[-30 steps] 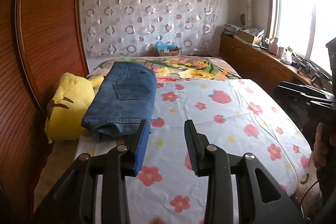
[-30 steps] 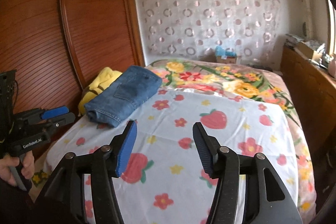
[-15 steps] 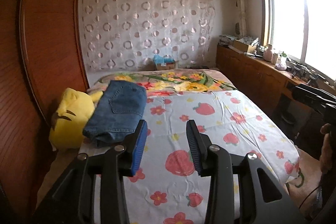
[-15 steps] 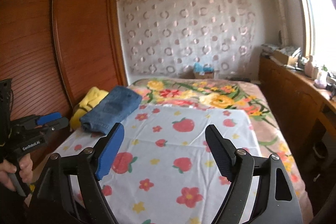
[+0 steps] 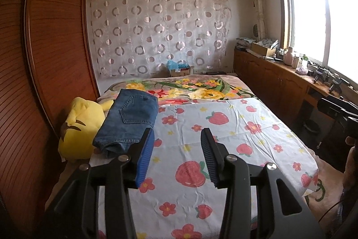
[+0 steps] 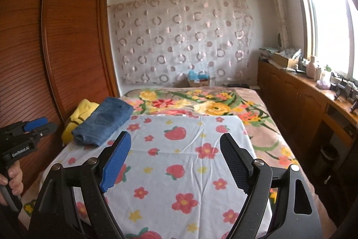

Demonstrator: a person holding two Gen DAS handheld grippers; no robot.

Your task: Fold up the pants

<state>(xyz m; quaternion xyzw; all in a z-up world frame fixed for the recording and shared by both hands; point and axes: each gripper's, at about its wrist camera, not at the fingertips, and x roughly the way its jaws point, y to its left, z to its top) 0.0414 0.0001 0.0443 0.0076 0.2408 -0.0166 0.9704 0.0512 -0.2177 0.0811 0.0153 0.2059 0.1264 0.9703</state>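
Observation:
The blue denim pants [image 5: 128,120] lie folded in a compact stack at the left side of the bed, back pocket up; they also show in the right wrist view [image 6: 104,123]. My left gripper [image 5: 176,156] is open and empty, held above the near part of the bed, short of the pants. My right gripper [image 6: 174,162] is open wide and empty, above the strawberry sheet, to the right of the pants. Each gripper shows at the edge of the other's view: the left gripper [image 6: 24,140] and the right gripper [image 5: 337,109].
A white sheet [image 5: 223,145] with strawberries and flowers covers the near bed; a floral blanket [image 5: 201,91] lies beyond. A yellow plush toy [image 5: 78,129] sits left of the pants against the wooden wardrobe [image 5: 44,59]. Wooden cabinets [image 5: 279,82] with clutter line the right wall under the window.
Both grippers have pulled back and up from the bed, so more of the room shows. The right gripper has opened wider. The pants have not moved.

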